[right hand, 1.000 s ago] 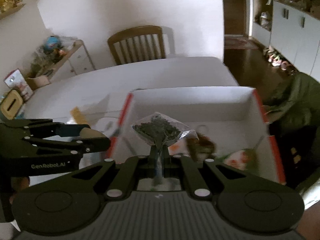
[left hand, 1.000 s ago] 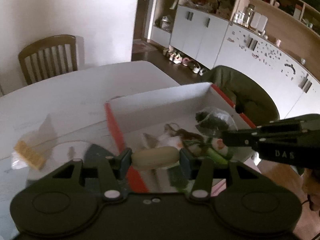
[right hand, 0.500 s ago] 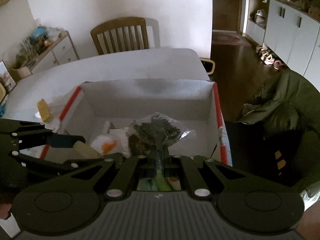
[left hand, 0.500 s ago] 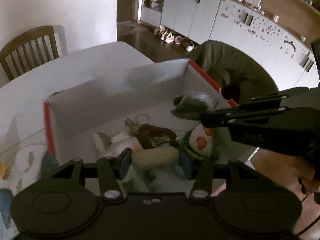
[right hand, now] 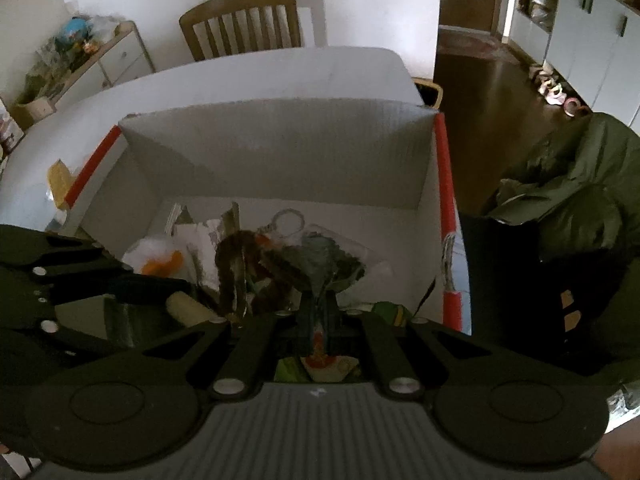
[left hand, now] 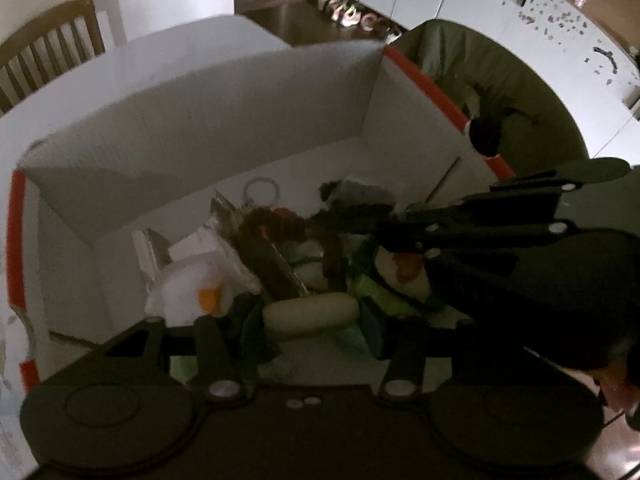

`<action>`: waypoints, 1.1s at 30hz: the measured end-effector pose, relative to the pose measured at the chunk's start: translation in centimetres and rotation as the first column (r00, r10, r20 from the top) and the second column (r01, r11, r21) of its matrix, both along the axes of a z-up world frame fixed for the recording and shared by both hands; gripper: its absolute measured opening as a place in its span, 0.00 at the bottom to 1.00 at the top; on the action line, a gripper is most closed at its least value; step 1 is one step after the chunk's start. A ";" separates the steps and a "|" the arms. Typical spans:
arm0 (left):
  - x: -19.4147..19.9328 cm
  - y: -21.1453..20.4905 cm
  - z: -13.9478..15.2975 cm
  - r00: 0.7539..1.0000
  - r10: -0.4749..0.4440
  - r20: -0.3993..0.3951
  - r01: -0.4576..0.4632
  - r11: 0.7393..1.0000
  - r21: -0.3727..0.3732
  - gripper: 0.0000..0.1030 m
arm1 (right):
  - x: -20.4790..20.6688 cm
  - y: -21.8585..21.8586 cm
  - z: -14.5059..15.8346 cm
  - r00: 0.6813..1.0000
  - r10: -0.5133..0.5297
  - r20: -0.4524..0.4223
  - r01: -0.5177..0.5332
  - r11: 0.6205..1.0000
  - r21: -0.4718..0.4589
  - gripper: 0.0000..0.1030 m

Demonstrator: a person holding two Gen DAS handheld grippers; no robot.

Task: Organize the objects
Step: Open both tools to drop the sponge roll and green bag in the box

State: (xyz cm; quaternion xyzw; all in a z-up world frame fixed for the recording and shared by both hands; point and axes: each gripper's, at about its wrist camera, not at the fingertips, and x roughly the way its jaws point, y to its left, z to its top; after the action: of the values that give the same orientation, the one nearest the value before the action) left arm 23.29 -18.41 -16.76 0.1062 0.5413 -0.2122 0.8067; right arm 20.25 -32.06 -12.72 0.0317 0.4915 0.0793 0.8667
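Both grippers hang over the open white box (right hand: 280, 152), red tape on its side rims, set on the white table (right hand: 260, 68).

Left gripper (left hand: 310, 314): jaws partly closed, clamped end to end on a pale yellowish oblong piece (left hand: 310, 316). It lies crosswise between the fingertips, above the box contents near the front wall. Same piece shows in the right wrist view (right hand: 188, 310), low on the left, at the tip of the left tool.

Right gripper (right hand: 318, 312): jaws almost together, pinching the neck of a clear bag of dark green dried stuff (right hand: 320, 264). The bag fans out just ahead of the fingertips, over the box floor right of centre. From the left wrist view the right gripper (left hand: 328, 218) comes in from the right, its tips over the middle of the pile.

Ahead of the left jaws, inside the box: white soft item with an orange patch (left hand: 200, 288) to the left, touching other clutter; a brown curly thing (left hand: 276, 224) and a clear ring (left hand: 260, 190) further ahead; green packaging (left hand: 376, 288) just right of the jaws. Contents overlap; exact contacts hard to tell.

Outside the box: a yellow block (right hand: 60, 178) on the table left of the left wall. Wooden chair (right hand: 240, 24) beyond the table. Dark green jacket (right hand: 568, 184) to the right of the box.
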 end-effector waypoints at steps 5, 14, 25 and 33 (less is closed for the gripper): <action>0.7 0.0 -0.7 0.998 0.025 -0.061 -0.025 1.000 0.000 0.49 | 0.1 -0.4 -0.3 1.000 0.000 -0.018 0.000 1.000 0.021 0.04; 0.9 -0.6 -1.2 0.996 0.044 -0.074 -0.043 0.999 0.017 0.51 | -1.0 -1.3 0.6 1.000 0.009 -0.014 -0.008 0.998 0.064 0.05; -0.6 0.0 0.2 0.997 0.075 -0.023 -0.076 0.996 -0.036 0.72 | -2.7 -2.7 2.1 1.000 -0.010 0.028 0.007 0.994 0.105 0.21; -3.3 1.1 3.4 0.993 0.090 0.077 -0.084 0.993 -0.085 0.77 | -4.4 -3.1 3.8 0.998 -0.006 0.070 -0.004 0.991 0.133 0.30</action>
State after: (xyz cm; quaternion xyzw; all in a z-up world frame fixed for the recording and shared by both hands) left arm 20.00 -17.34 -13.36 0.0580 0.5034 -0.1943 0.8399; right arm 15.85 -35.14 -8.96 0.0868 0.4543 0.1126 0.8795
